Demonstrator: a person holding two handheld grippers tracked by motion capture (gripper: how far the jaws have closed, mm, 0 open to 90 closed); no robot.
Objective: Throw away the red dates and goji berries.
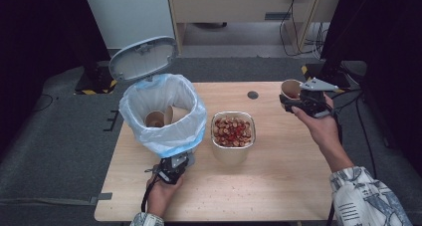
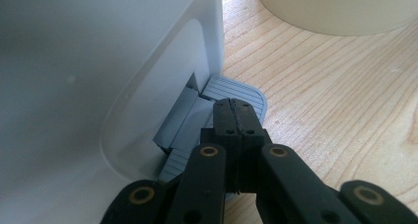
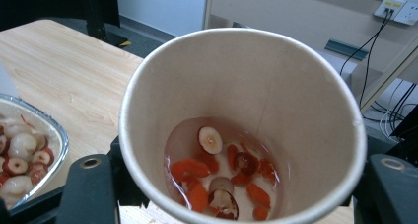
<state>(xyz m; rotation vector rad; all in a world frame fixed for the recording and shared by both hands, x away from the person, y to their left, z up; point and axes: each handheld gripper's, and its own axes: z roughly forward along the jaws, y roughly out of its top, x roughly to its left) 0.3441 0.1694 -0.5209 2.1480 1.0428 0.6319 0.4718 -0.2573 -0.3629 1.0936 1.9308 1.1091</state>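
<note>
From the high view we count one pedal bin (image 1: 164,116) at nine o'clock with two cups inside, one foil tray (image 1: 233,131) at centre, and one paper cup (image 1: 291,89) at two o'clock (off the table), clamped in the right gripper (image 1: 294,102).

In the left gripper view, the left gripper (image 2: 235,116), jaws closed together, presses one pedal (image 2: 236,93).

The right gripper view shows our cup (image 3: 241,125) gripped.

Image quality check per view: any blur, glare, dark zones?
High view: the wooden table is evenly lit, the room's corners fall to black, the picture is a little soft. Left gripper view: the shut left gripper and pedal are sharp, the white bin wall is shaded, the top edge washes out. Right gripper view: the paper cup is sharp, its liquid glints faintly, the background is mildly soft.
</note>
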